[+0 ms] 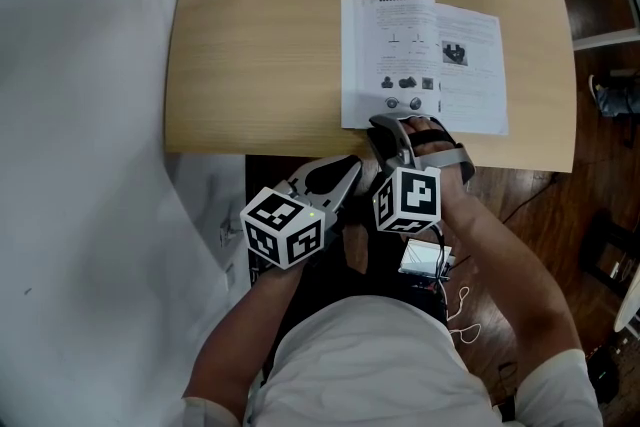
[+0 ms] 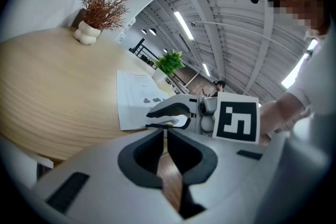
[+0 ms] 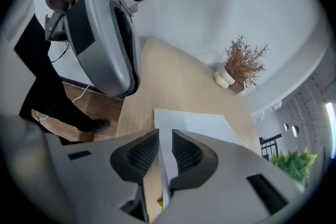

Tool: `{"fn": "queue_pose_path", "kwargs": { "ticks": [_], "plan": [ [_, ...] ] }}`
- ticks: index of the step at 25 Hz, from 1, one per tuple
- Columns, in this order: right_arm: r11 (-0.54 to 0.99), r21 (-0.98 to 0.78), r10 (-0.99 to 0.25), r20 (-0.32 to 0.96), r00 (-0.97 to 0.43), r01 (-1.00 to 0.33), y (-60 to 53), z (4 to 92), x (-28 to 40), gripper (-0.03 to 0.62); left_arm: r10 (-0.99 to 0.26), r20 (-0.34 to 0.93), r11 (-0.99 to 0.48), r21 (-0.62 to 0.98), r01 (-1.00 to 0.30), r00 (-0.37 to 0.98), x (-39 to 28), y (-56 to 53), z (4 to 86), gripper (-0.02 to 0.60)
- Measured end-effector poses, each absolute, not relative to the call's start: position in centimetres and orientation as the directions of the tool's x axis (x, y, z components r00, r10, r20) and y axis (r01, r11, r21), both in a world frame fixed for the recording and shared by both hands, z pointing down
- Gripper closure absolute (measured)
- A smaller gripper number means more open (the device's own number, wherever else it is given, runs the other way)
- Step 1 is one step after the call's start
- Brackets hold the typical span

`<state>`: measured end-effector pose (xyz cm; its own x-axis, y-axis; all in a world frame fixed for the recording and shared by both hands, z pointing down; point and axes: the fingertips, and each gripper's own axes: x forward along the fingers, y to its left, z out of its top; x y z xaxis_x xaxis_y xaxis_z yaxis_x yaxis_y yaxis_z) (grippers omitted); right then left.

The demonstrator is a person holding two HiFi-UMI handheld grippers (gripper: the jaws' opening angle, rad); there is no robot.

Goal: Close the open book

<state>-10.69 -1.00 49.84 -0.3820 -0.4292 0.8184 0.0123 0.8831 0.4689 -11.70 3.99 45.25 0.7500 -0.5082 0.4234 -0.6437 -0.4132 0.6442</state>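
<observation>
Head view, lower centre: your left gripper (image 1: 345,170) hangs with jaws together and empty, just off the near edge of the table (image 1: 260,65). Beside it, your right gripper (image 1: 388,127) has its jaws apart astride a page edge of the open book (image 1: 425,55), which lies flat right of centre.

Grey left tongs (image 1: 352,165), checkered marker cube (image 1: 283,227); shirt (image 1: 370,365) seemingly white.
</observation>
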Motion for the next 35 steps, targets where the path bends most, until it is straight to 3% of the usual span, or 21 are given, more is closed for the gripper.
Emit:
{"fn": "queue_pose_path", "kwargs": {
  "ticks": [9, 12, 24, 35],
  "plan": [
    [0.885, 0.466, -0.434, 0.821, -0.371, -0.004, -1.0, 50.0, -10.6, 0.526, -0.508, 0.421, -0.414, 0.645, -0.642, 0.751, -11.6, 3.9, 45.2, 0.581],
    [0.874, 0.486, -0.458, 0.807, -0.373, -0.022, -1.4, 49.6, -10.5, 0.591, -0.506, 0.42, -0.415, 0.648, -0.639, 0.754, -11.4, 4.0, 45.2, 0.581],
    [0.852, 0.51, -0.512, 0.76, -0.401, -0.122, -2.0, 48.2, -10.0, 0.592, -0.506, 0.407, -0.409, 0.663, -0.627, 0.76, -11.0, 3.6, 45.3, 0.581],
    [0.829, 0.506, -0.554, 0.678, -0.483, -0.239, -1.3, 45.6, -10.3, 0.592, -0.567, 0.361, -0.282, 0.76, -0.586, 0.741, -12.8, -1.1, 45.8, 0.581]
  ]
}}
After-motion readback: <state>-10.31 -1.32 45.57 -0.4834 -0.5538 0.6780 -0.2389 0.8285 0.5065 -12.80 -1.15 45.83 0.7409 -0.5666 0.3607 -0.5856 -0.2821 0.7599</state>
